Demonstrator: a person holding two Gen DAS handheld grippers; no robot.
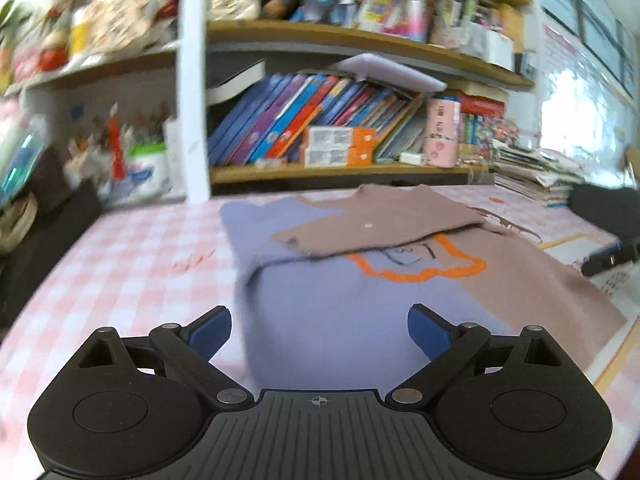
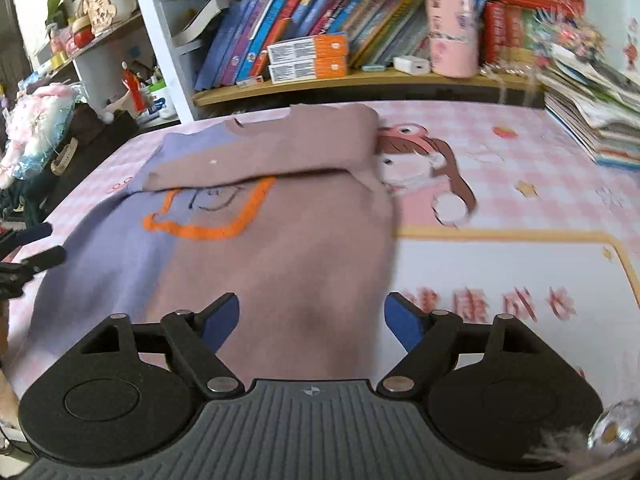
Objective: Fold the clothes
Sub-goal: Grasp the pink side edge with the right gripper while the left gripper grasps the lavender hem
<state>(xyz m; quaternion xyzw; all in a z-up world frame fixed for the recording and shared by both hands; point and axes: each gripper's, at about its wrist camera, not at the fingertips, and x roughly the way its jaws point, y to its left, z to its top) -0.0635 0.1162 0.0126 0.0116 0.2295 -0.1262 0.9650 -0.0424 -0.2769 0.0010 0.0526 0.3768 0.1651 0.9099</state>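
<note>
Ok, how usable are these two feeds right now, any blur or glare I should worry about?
Left wrist view: motion blur smears the shelves and the sweater, and the window at the right is blown out. Right wrist view: sharper, the sweater's orange outline reads clearly, though the tablecloth smears toward the right edge. Both views bend straight lines, fisheye style.

Both pictures are lit by bright daylight. Strong glare is seen at the window (image 1: 580,96) on the right. Straight lines are bent near the edges. The shelves (image 1: 360,36) and books (image 2: 304,20) are blurred. Shadows are soft and faint.
</note>
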